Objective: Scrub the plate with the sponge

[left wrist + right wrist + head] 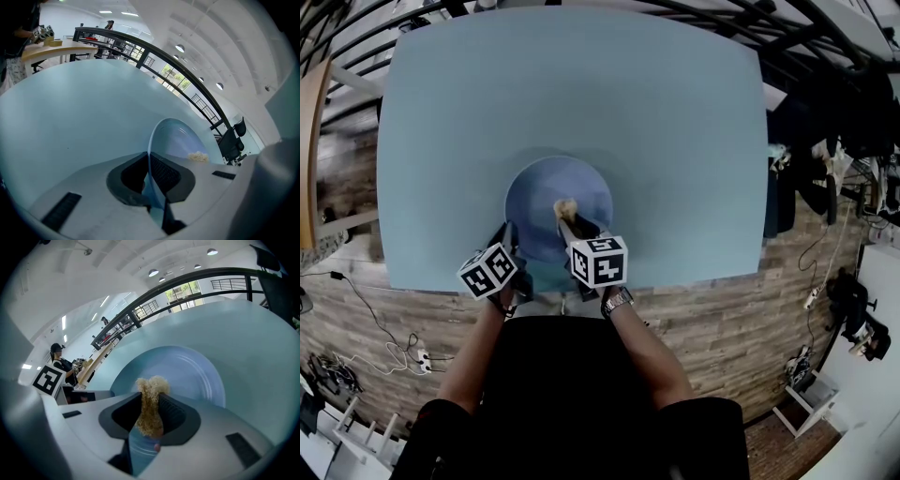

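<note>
A round blue plate (558, 206) lies on the light blue table (581, 103), near its front edge. My left gripper (508, 240) is shut on the plate's near-left rim (151, 161), which passes edge-on between the jaws. My right gripper (566, 217) is shut on a tan, fluffy sponge (150, 404); the sponge's tip (565, 207) rests over the plate's middle. In the right gripper view the plate (187, 376) spreads out just beyond the sponge. The left gripper view also shows the sponge (198, 156) on the plate's right.
The table's front edge (581, 281) runs just below both grippers, with wooden floor beyond. A black railing (154, 51) and a wooden bench (51, 47) with a person stand past the far side. Cables and furniture lie on the floor to the right.
</note>
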The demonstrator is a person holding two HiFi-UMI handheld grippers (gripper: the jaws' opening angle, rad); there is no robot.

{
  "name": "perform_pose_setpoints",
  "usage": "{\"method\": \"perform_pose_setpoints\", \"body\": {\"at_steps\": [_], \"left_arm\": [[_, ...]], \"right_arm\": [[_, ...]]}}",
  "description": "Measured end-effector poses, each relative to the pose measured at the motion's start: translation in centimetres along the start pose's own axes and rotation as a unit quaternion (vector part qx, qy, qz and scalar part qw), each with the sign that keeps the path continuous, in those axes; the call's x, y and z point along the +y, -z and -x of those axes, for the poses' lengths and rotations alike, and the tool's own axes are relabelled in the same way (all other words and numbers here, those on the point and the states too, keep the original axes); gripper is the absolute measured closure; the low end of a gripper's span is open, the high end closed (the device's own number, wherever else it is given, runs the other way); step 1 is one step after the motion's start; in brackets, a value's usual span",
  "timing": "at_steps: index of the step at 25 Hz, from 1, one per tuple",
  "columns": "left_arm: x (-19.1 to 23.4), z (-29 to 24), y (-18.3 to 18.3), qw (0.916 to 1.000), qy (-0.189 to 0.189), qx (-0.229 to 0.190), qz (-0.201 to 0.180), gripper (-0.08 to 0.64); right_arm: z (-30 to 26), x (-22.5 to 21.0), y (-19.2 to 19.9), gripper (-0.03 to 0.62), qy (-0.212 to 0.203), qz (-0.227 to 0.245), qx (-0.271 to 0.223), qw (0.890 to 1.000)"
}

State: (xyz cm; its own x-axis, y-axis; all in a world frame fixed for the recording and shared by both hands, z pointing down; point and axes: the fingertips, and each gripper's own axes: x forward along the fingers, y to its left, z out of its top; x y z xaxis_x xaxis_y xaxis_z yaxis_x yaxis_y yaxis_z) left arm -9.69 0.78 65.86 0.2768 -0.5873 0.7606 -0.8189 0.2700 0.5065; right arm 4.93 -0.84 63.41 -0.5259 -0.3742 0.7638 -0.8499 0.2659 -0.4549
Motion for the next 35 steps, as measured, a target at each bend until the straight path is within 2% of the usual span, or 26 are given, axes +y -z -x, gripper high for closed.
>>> {"method": "perform_pose_setpoints", "body": {"at_steps": [16,29,35], "left_arm": [[0.3,0.2,-0.1,1.0,-0.004,0.0,-0.003,0.554],[0.2,0.1,0.0,1.0,-0.005,0.001,-0.005,0.554],[-0.1,0.2,0.0,1.0,-0.005,-0.004,-0.003,0.554]], "right_arm": [[2.4,-4.9,-1.0,0.487,0.05,-0.028,-0.024,0.998],[2.8,-6.1,-1.8,0.488,0.073,-0.003,-0.027,0.997],[2.8,-4.7,-1.9,0.486,0.076,0.011,-0.032,0.997]]}}
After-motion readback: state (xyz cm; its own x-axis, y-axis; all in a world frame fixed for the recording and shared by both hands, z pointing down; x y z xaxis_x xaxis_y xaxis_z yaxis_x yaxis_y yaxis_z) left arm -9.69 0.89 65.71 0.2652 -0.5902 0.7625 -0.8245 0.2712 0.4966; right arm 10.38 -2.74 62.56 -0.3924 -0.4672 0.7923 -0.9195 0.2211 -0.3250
